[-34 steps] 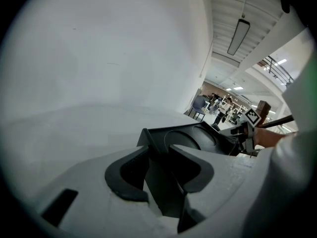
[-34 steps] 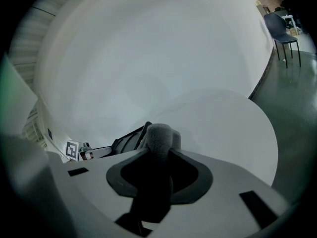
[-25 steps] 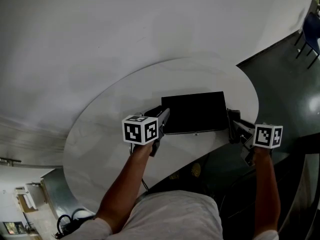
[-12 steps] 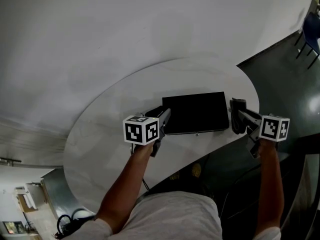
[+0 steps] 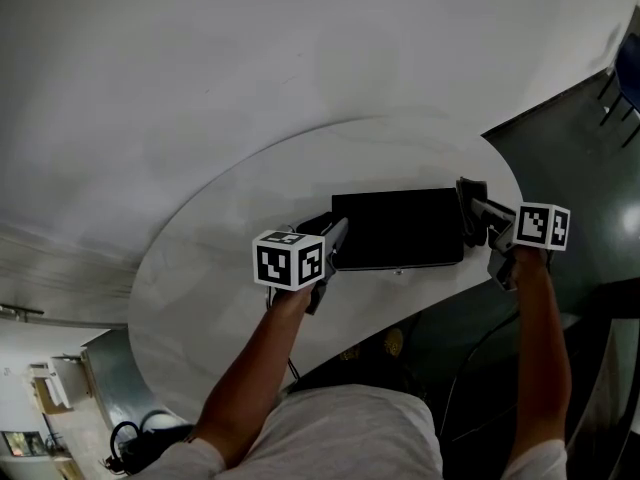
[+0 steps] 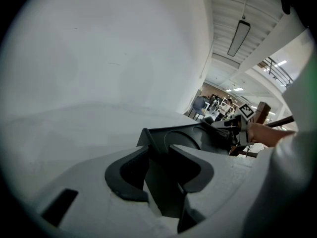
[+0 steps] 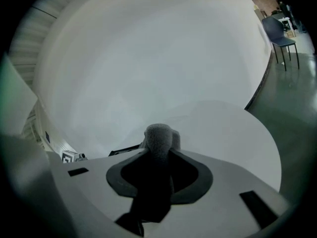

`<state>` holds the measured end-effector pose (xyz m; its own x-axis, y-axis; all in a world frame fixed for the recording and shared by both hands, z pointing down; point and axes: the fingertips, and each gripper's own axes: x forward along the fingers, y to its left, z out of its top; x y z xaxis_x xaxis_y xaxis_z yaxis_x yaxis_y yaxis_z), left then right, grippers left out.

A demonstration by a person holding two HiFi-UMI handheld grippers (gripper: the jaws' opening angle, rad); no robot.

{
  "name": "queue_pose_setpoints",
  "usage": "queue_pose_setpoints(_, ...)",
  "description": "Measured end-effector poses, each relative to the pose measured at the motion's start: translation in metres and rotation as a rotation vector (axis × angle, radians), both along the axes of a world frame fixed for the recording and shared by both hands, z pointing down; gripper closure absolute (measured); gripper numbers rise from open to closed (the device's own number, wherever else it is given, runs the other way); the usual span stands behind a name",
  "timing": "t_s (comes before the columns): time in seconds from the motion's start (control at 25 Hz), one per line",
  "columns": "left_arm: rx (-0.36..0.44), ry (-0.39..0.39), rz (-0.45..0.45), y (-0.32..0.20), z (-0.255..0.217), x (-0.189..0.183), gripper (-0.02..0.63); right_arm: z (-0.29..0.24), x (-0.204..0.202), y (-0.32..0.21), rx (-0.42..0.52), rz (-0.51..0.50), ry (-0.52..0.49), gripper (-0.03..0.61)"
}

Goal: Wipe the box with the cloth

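The table (image 5: 220, 258) bears the box (image 5: 400, 228). We keep the left gripper (image 5: 337, 233) clenched on the box's left edge so it cannot slide, and we should press the cloth (image 7: 158, 138), pinched in the right gripper (image 5: 472, 213), flat across the box's top. Since a second ago the right gripper has moved from the box's near right corner to its far right corner.

Head cam: overhead, steeply down, mid-range on table (image 5: 230, 218). Cam on left gripper (image 6: 157, 152): low, close, looks along box (image 6: 198, 138) twd right gripper (image 6: 223, 125). Cam on right gripper: close, faces back opp. way. All 3 share box & table.
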<state>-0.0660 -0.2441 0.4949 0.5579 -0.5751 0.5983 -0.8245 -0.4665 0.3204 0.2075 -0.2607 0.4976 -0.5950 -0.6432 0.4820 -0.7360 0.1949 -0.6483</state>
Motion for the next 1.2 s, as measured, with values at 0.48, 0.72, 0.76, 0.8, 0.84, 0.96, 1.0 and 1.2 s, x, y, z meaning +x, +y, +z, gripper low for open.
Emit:
queue_pose_setpoints(0.48, -0.001, 0.0, -0.011, -0.009, 0.001, 0.002, 0.477, 0.011, -0.006, 0.025, -0.03, -0.009, -0.006, 0.479)
queue_pose_setpoints(0.72, 0.005, 0.004, -0.009, -0.002, -0.002, 0.001, 0.477, 0.011, -0.007, 0.063, -0.027, -0.008, 0.004, 0.479)
queue_pose_setpoints(0.76, 0.006, 0.004, -0.008, -0.003, -0.002, 0.001, 0.477, 0.011, -0.008, 0.068, -0.029, -0.007, 0.006, 0.479)
queue_pose_setpoints(0.8, 0.006, 0.006, -0.007, -0.003, -0.001, 0.001, 0.477, 0.012, -0.008, 0.073, -0.031, -0.007, 0.007, 0.479)
queue_pose_setpoints(0.84, 0.007, 0.007, -0.006, -0.004, -0.001, 0.001, 0.477, 0.012, -0.008, 0.078, -0.033, -0.008, 0.008, 0.479)
queue_pose_setpoints(0.96, 0.009, 0.008, -0.004, -0.003, -0.002, 0.001, 0.477, 0.012, -0.007, 0.094, -0.037, -0.01, 0.013, 0.479)
queue_pose_setpoints(1.0, 0.01, 0.009, -0.004, -0.003, -0.002, 0.002, 0.477, 0.012, -0.007, 0.098, -0.039, -0.011, 0.015, 0.479)
queue_pose_setpoints(1.2, 0.01, 0.011, -0.003, -0.002, -0.002, 0.004, 0.477, 0.006, 0.003, 0.107, -0.032, 0.006, 0.031, 0.479)
